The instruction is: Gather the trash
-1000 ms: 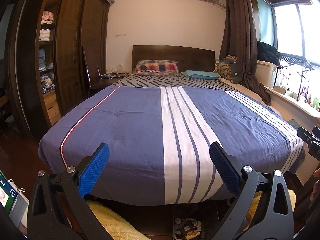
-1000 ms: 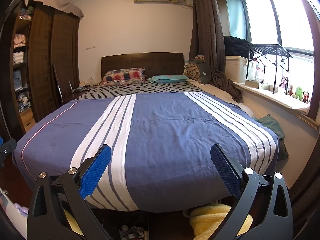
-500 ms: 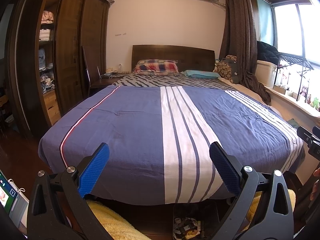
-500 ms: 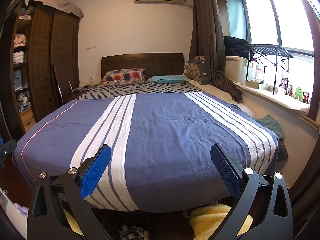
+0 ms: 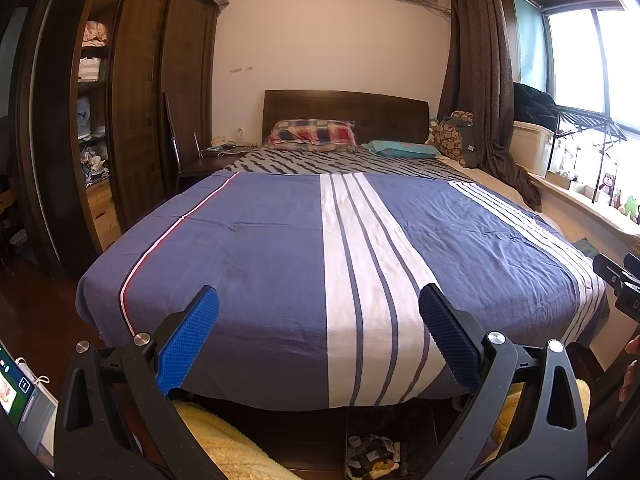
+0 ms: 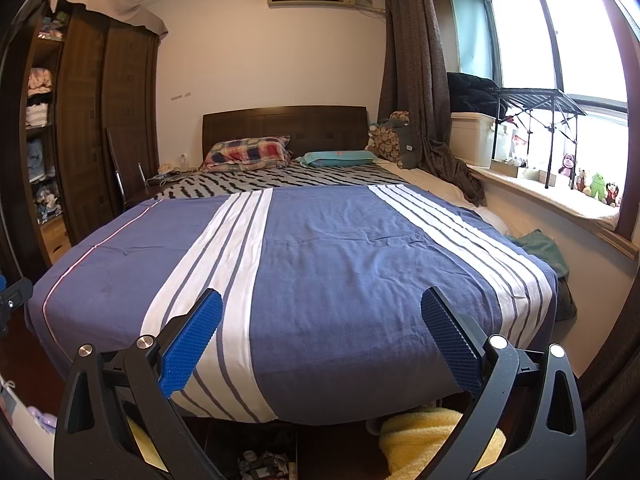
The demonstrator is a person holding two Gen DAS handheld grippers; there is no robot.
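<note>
1. We face a bed (image 5: 280,248) that fills the space ahead of both tongs; its blue cover with white stripes (image 6: 360,264) spreads out beyond the fingertips in both views.
2. Well to the left of our left tongs stands a dark wardrobe (image 5: 132,112) with open shelves of folded cloth; far to the right of our right tongs a window (image 6: 560,40) with a brown curtain (image 6: 416,80) lights the room.
3. Far ahead, at the head of the bed, lie a plaid pillow (image 5: 314,133) and a teal pillow (image 5: 400,149) side by side.
4. Below both tongs, at the foot of the bed, lies yellow fleece (image 6: 432,436).
5. Our left tongs (image 5: 320,336) are spread wide with nothing between the blue pads; our right tongs (image 6: 322,338) are likewise spread and empty; both hang just before the bed's foot edge.
6. The trash (image 5: 374,456), a small heap of wrappers on the dark floor, sits below and between the left tongs' fingers; in the right view the same heap (image 6: 264,464) lies low and left of centre; whether it sits in a container we cannot tell.
</note>
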